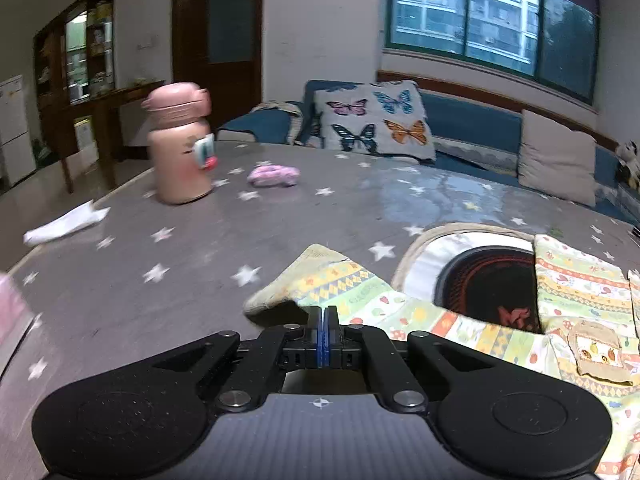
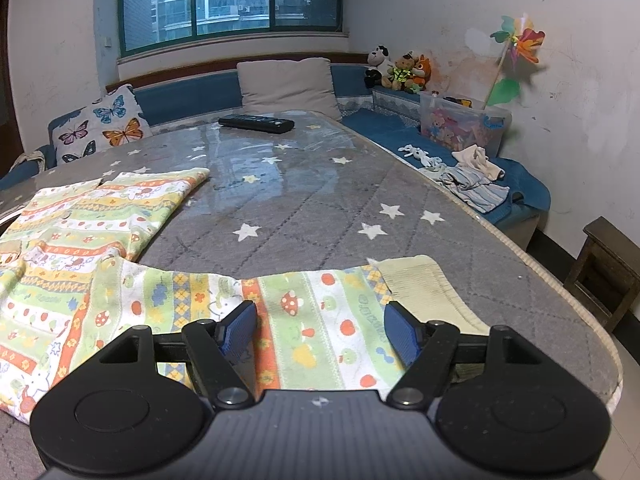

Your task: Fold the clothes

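Nearest the lens in the left wrist view, the left gripper [image 1: 324,314] has its blue pads pressed flat together, clenched at the edge of the sleeve of a small cotton shirt printed with pastel stripes, mushrooms and fruit [image 1: 400,312]; whether a pinch of cloth is caught between the pads cannot be told, since the fingers hide that spot. The sleeve's ribbed cream cuff [image 1: 280,280] lies just left of the fingers, lifted a little off the grey star-patterned quilted table cover [image 1: 160,264]. Farther left, toward the table's far left edge, stand a pink plastic drinking bottle [image 1: 182,144], a crumpled white paper [image 1: 64,224] and a small pink bundle [image 1: 274,175]. To the right of the fingers the shirt's round neckline [image 1: 480,252] gapes open. In the right wrist view the right gripper [image 2: 320,324] is released, its blue pads spread wide and hovering over the other sleeve, which lies flat between them near the table's near right edge, cuff just right of the right pad. A black remote control [image 2: 256,123] rests at the far edge. The fold seems barely begun: the body is spread out and both sleeves are still outstretched, so both sleeves and the body remain to be folded.
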Demonstrator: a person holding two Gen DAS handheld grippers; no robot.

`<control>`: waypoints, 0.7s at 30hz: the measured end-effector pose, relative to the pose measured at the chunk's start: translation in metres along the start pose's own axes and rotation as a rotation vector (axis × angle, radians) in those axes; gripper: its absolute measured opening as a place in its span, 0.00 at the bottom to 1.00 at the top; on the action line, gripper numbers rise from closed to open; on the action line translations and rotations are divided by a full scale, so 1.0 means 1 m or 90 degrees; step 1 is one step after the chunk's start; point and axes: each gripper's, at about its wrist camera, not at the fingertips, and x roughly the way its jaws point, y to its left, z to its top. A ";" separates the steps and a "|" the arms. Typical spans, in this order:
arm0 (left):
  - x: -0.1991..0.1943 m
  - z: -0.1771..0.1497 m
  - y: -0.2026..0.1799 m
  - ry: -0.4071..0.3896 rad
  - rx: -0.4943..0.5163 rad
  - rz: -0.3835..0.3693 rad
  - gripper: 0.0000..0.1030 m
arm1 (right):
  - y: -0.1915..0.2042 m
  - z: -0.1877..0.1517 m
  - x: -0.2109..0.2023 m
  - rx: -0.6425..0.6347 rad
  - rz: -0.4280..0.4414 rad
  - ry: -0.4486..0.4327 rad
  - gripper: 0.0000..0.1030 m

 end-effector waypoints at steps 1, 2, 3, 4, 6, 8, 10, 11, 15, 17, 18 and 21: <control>-0.004 -0.004 0.005 0.000 -0.005 0.006 0.01 | 0.002 0.000 0.001 -0.002 0.003 -0.001 0.74; -0.008 -0.007 0.010 0.000 -0.010 0.012 0.01 | 0.004 0.001 0.003 -0.003 0.007 -0.002 0.75; -0.013 -0.010 0.016 -0.001 -0.017 0.018 0.01 | 0.006 0.002 0.005 -0.006 0.011 -0.003 0.76; -0.018 -0.012 0.021 -0.002 -0.024 0.024 0.01 | 0.010 0.004 0.008 -0.011 0.016 -0.002 0.76; -0.027 -0.018 0.034 -0.001 -0.036 0.039 0.01 | 0.019 0.008 0.013 -0.024 0.033 -0.001 0.76; -0.031 -0.026 0.043 0.018 -0.036 0.050 0.01 | 0.028 0.012 0.018 -0.039 0.049 0.001 0.76; -0.035 -0.034 0.053 0.038 -0.036 0.060 0.01 | 0.038 0.018 0.023 -0.053 0.062 0.006 0.76; -0.037 -0.038 0.057 0.047 -0.036 0.066 0.01 | 0.042 0.020 0.025 -0.057 0.066 0.009 0.76; -0.046 -0.048 0.069 0.062 -0.024 0.091 0.04 | 0.040 0.022 0.024 -0.066 0.071 0.020 0.75; -0.049 -0.050 0.073 0.065 -0.017 0.099 0.06 | 0.033 0.019 0.019 -0.064 0.065 0.023 0.75; -0.051 -0.050 0.075 0.067 -0.014 0.103 0.06 | 0.028 0.017 0.017 -0.063 0.062 0.024 0.75; -0.055 -0.051 0.073 0.070 0.003 0.097 0.06 | 0.018 0.012 0.008 -0.064 0.052 0.028 0.75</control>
